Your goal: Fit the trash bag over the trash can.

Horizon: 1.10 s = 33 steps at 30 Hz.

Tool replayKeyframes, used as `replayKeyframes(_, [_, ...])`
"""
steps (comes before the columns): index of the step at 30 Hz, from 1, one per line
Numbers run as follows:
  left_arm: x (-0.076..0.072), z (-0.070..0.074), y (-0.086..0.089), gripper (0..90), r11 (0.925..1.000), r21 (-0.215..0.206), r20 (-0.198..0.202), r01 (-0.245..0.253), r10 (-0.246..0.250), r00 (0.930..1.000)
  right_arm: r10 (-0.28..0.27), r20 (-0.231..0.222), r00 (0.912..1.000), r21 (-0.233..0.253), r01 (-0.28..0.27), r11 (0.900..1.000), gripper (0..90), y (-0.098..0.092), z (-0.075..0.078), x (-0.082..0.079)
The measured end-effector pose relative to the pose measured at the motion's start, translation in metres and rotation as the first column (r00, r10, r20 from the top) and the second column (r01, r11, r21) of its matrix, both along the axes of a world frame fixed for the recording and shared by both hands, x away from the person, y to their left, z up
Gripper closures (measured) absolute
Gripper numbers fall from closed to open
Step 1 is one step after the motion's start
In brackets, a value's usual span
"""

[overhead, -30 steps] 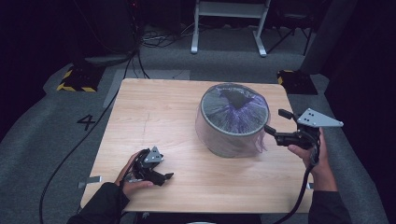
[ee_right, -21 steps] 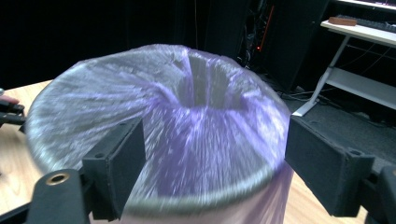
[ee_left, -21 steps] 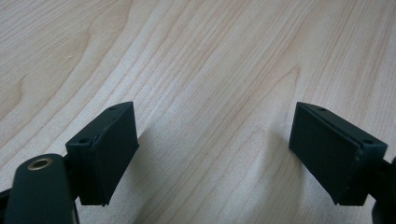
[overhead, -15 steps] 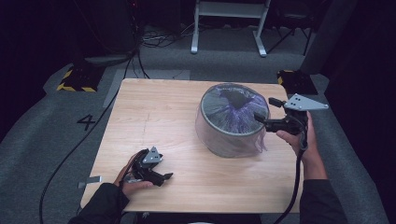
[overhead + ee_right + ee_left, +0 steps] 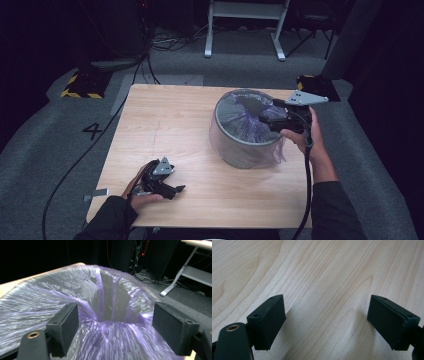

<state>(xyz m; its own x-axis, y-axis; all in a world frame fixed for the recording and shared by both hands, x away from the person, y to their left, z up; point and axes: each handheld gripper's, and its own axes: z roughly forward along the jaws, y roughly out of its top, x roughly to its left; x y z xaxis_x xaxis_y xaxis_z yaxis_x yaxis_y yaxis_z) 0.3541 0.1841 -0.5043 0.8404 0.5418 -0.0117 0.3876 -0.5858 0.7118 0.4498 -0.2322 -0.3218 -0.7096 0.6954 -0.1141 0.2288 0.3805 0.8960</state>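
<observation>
A round grey bin (image 5: 245, 142) w/ a thin see-through purple plastic bag (image 5: 250, 125) in it stands on the light wooden table (image 5: 170, 125), on the right half, towards the far side. The bag is pulled over the bin's rim, and some of it hangs down the outside on the right. The right gripper (image 5: 266, 119) is up at the bin's right rim, held by the person's right hand (image 5: 300, 135), w/ its grey three-cornered plate on top. In the right gripper view its two black jaws are wide open, one on each side of a bunched-up fold of the purple bag (image 5: 110, 327); they aren't pinching it. The bag dips into a dark hole in the middle. The left gripper (image 5: 175, 190) sits low on the table near the front left, well apart from the bin, w/ the left hand (image 5: 142, 192) around it. Its jaws are wide open too, w/ bare wood (image 5: 324, 290) between them and nothing held.
</observation>
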Motion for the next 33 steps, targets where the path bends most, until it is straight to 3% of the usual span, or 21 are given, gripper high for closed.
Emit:
replayKeyframes(9, [0.000, 0.000, 0.000, 14.6, 1.0000, 0.000, 0.000, 0.001, -0.001, 1.0000, -0.001, -0.042, 0.9991, -0.026, 0.000, 1.000, 21.2, 0.017, -0.002, 0.006])
replayKeyframes(17, [0.000, 0.000, 0.000, 14.7, 1.0000, -0.001, 0.002, 0.004, -0.004, 1.0000, 0.014, -0.078, 0.9968, -0.096, -0.022, 0.995, 22.4, 0.023, -0.007, 0.006])
replayKeyframes(20, [0.000, 0.000, 0.000, 14.7, 1.0000, -0.001, 0.001, 0.003, -0.003, 1.0000, 0.026, -0.106, 0.9940, -0.150, -0.041, 0.988, 22.4, 0.028, -0.010, 0.006])
replayKeyframes(24, [0.000, 0.000, 0.000, 14.8, 1.0000, -0.002, 0.002, 0.005, -0.005, 1.0000, 0.032, -0.128, 0.9912, -0.177, -0.055, 0.983, 22.3, 0.030, -0.009, 0.007])
replayKeyframes(25, [0.000, 0.000, 0.000, 14.8, 1.0000, -0.003, 0.002, 0.005, -0.005, 1.0000, 0.040, -0.161, 0.9861, -0.193, -0.072, 0.979, 22.0, 0.032, -0.009, 0.008])
replayKeyframes(26, [0.000, 0.000, 0.000, 14.8, 1.0000, -0.003, 0.002, 0.006, -0.006, 1.0000, 0.040, -0.161, 0.9861, -0.193, -0.072, 0.979, 22.0, 0.032, -0.009, 0.008])
replayKeyframes(27, [0.000, 0.000, 0.000, 14.8, 1.0000, -0.002, 0.002, 0.006, -0.006, 1.0000, 0.036, -0.201, 0.9789, -0.214, -0.080, 0.974, 21.9, 0.033, -0.009, 0.011])
replayKeyframes(33, [0.000, 0.000, 0.000, 14.8, 1.0000, -0.003, 0.002, 0.008, -0.008, 1.0000, 0.000, -0.260, 0.9657, -0.258, -0.069, 0.964, 21.9, 0.037, -0.008, 0.017])
